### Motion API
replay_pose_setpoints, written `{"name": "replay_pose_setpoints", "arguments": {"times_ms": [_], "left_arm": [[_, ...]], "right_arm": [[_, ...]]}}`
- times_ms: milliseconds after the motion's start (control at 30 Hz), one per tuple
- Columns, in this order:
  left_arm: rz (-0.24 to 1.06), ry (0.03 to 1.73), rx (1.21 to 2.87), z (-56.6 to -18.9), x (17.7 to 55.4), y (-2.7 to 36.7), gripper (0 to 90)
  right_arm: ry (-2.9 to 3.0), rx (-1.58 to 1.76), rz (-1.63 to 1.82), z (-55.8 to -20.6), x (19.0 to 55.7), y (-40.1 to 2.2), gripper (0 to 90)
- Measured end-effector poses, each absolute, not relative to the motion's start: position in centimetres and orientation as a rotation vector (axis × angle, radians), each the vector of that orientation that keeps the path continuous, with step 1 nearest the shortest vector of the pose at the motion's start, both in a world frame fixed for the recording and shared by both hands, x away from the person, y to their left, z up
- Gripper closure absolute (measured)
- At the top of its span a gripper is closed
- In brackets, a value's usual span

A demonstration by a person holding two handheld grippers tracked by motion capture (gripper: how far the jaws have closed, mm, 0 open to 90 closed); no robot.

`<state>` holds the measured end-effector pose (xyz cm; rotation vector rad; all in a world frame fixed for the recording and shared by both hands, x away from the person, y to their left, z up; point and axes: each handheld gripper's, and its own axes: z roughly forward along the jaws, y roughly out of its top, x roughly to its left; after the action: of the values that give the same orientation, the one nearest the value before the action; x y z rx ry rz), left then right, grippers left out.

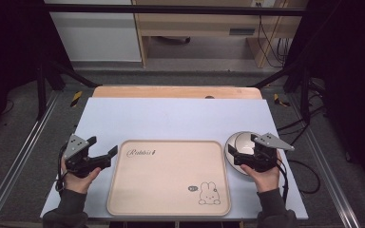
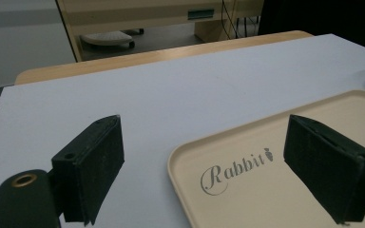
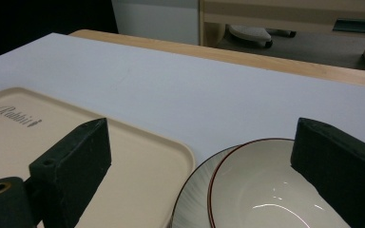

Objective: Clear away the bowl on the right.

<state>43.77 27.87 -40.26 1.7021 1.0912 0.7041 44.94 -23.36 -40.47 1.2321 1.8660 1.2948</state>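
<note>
White table (image 1: 171,114), beige rabbit-print tray (image 1: 168,178), cream red-rimmed bowl (image 3: 266,190)

Left gripper (image 2: 204,166) has its black fingers (image 2: 92,164) spread wide, nothing between them. Below sits the corner of a beige tray (image 2: 180,156) with "Rabbit" printed on it, lying on the pale tabletop (image 2: 171,95).

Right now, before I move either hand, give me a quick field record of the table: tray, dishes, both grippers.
tray: beige, flat on the white board, centred, nothing on it, rabbit print at near right corner
bowl: cream with red rim, nested in a pale plate, just right of the tray
left gripper: open, holding nothing, at the tray's left edge
right gripper: open, above the bowl, holding nothing
contact with dishes: cannot tell
</note>
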Motion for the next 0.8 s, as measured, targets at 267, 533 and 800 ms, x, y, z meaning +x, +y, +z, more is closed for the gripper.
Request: {"name": "replay_pose_setpoints", "arguments": {"times_ms": [267, 533, 800], "left_arm": [[0.705, 1.093, 1.709, -40.36, 43.75, 28.05, 13.2], [0.703, 1.1, 1.714, -40.56, 43.91, 28.12, 13.2], [0.701, 1.107, 1.712, -40.66, 43.99, 28.34, 13.1]], "right_arm": [[1.838, 1.246, 1.301, -40.14, 44.86, -23.72, 6.2], [1.843, 1.249, 1.283, -40.07, 44.82, -23.65, 6.7], [1.823, 1.256, 1.285, -39.69, 44.71, -23.99, 6.1]]}}
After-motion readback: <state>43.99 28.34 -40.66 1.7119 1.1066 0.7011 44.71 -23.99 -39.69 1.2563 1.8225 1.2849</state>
